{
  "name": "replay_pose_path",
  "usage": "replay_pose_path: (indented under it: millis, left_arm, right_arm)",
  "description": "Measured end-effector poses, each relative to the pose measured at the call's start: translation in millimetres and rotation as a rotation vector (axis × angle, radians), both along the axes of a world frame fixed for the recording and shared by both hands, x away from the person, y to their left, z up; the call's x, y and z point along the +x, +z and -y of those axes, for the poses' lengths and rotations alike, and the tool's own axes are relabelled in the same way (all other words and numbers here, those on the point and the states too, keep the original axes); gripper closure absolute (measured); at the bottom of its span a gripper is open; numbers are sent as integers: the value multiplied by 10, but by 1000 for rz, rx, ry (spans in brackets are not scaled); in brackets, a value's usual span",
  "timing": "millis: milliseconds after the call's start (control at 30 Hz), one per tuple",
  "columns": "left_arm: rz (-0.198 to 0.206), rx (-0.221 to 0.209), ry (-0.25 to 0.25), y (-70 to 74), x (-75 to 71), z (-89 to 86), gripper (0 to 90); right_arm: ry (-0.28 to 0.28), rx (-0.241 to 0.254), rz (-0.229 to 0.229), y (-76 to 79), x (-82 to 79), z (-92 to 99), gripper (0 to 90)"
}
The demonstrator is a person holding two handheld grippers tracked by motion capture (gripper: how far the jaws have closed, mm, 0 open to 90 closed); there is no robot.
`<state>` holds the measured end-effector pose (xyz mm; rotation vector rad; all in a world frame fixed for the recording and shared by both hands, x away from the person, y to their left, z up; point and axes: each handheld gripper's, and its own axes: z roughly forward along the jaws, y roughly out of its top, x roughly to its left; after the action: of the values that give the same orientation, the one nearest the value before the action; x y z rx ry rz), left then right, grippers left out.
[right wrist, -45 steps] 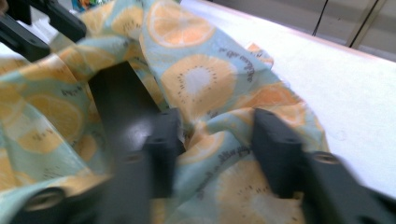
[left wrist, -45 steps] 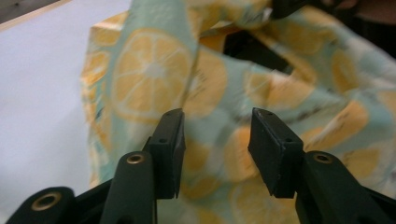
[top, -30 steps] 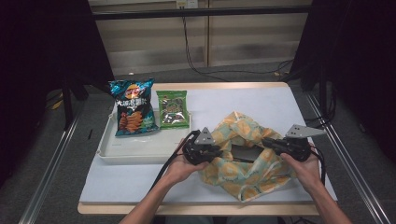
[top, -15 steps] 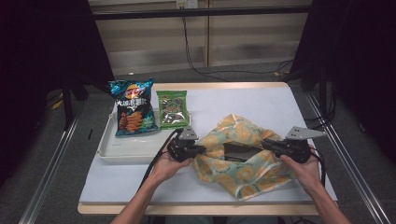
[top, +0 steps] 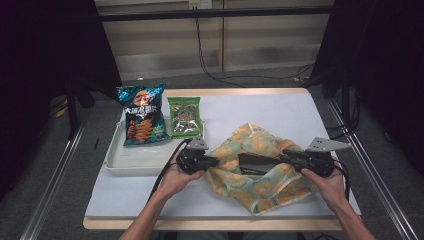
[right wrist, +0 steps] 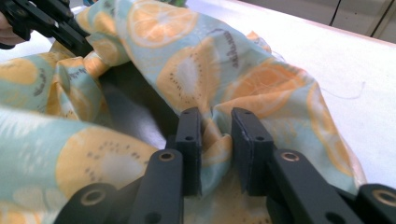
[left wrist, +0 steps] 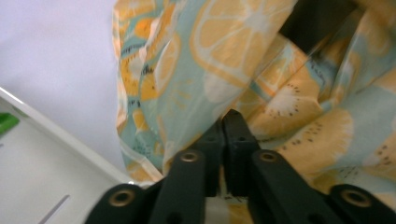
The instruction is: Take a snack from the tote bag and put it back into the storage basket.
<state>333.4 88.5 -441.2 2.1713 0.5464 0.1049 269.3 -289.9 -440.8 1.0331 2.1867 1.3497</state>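
High view: the fruit-print cloth bag lies at lower centre of the bench, long axis across the frame, its dark mouth facing up. The left gripper pinches its left edge. The right gripper has just been loosening, with cloth bunched between narrowly parted fingers. The left gripper view shows its fingers together on fabric beside the white tray.

Left hand-held gripper: black body, grey three-cornered plate on top, black cable trailing near. Right hand-held gripper: same build. Jaw arms black, brass-ringed screw holes. Forearms bare, no sleeves.
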Motion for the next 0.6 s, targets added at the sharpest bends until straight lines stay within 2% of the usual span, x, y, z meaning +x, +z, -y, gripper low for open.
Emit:
replay_pose_path:
  millis: [100, 167, 233, 333, 533, 600]
  left_arm:
    - [19, -60, -25, 132, -82, -29, 741]
    - [45, -81, -36, 204, -124, -34, 723]
    - [46, -137, -51, 279, -154, -21, 699]
    - [53, -163, -77, 351, -190, 46, 679]
    - [45, -127, -135, 296, -143, 336, 692]
    - [49, -114, -140, 267, -118, 448, 672]
  right_arm:
    - [7, 10, 7, 22, -13, -8, 702]
    - [9, 14, 12, 34, -19, -16, 688]
    - [14, 15, 14, 45, -23, -24, 687]
    - [14, 20, 19, 60, -29, -35, 686]
    - [20, 25, 20, 66, -33, -50, 689]
    - [20, 28, 18, 67, -31, -46, 691]
